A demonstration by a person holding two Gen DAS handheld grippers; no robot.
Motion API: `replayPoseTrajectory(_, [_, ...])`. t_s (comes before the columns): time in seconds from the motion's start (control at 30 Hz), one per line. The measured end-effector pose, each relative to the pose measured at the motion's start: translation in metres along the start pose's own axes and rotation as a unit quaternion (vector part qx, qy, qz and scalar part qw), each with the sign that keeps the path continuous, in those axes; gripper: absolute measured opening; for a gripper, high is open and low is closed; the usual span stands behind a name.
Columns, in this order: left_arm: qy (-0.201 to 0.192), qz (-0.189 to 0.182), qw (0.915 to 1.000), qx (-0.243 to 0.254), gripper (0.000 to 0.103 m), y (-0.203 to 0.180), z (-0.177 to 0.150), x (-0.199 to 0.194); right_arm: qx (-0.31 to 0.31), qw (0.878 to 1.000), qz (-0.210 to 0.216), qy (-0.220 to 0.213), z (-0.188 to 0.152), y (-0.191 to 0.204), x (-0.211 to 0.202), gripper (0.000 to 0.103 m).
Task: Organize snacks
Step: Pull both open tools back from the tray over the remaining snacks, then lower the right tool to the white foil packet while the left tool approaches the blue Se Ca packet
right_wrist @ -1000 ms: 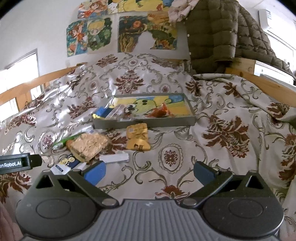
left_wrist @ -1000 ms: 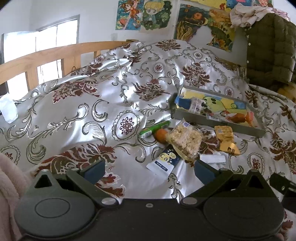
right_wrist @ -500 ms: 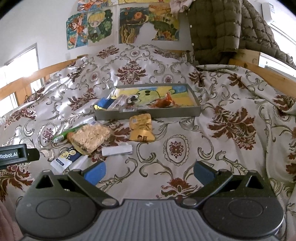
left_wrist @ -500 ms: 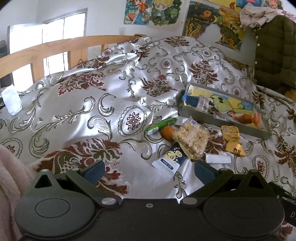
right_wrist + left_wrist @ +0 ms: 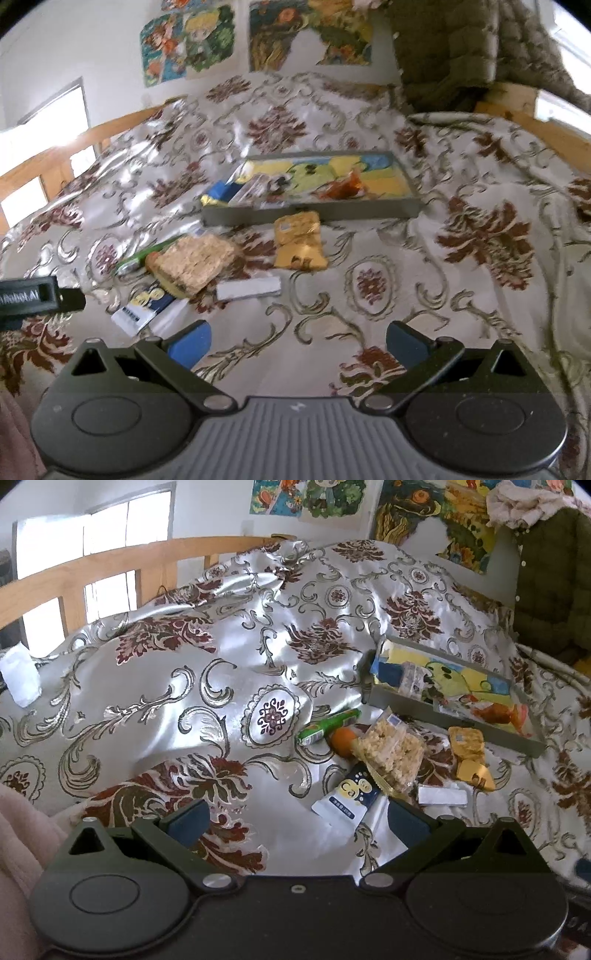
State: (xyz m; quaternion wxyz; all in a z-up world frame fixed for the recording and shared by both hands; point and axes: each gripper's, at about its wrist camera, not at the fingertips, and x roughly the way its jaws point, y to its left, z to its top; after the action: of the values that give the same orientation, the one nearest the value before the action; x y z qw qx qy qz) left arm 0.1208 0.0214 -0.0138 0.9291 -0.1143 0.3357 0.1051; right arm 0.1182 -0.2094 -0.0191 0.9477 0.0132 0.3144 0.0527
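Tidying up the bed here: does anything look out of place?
Yes. Several snacks lie loose on the bedspread outside the grey tray: a puffed-snack bag, a gold packet and a white bar.

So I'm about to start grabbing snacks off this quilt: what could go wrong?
The puffed-rice bag overlaps the blue packet and touches the orange snack, so pinching one may drag another. The quilt is glossy and rumpled, so the tongs may catch fabric. The tray sits tilted on it.
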Motion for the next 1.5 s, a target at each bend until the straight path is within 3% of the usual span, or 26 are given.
replayPoseTrajectory(0.13, [0.014,-0.004,0.9999,0.002,0.102,0.004,0.008,0.006,-0.025,0.999,0.019,0.015,0.005,0.003,0.007,0.103])
replayPoseTrajectory(0.33, [0.031,-0.004,0.9968,0.073,0.102,-0.008,0.025,0.024,-0.067,0.997,0.036,0.021,0.013,0.008,0.018,0.103])
replayPoseTrajectory(0.57, [0.094,-0.108,0.9815,0.127,0.102,-0.017,0.044,0.058,-0.127,0.990,0.062,0.024,0.022,0.013,0.036,0.103])
replayPoseTrajectory(0.63, [0.097,-0.119,0.9763,0.153,0.102,-0.025,0.044,0.067,-0.154,0.984,0.081,0.031,0.025,0.014,0.043,0.103])
replayPoseTrajectory(0.77, [0.096,-0.124,0.9694,0.189,0.102,-0.039,0.038,0.086,-0.190,0.976,0.100,0.038,0.031,0.013,0.060,0.103])
replayPoseTrajectory(1.2, [0.127,-0.117,0.9669,0.188,0.102,-0.041,0.042,0.122,-0.216,0.971,0.098,0.039,0.032,0.012,0.108,0.103])
replayPoseTrajectory(1.4, [0.121,-0.109,0.9643,0.209,0.102,-0.044,0.037,0.128,-0.219,0.963,0.145,0.053,0.038,0.015,0.124,0.102])
replayPoseTrajectory(1.5, [0.122,-0.124,0.9599,0.220,0.102,-0.047,0.035,0.125,-0.211,0.962,0.166,0.056,0.042,0.014,0.128,0.101])
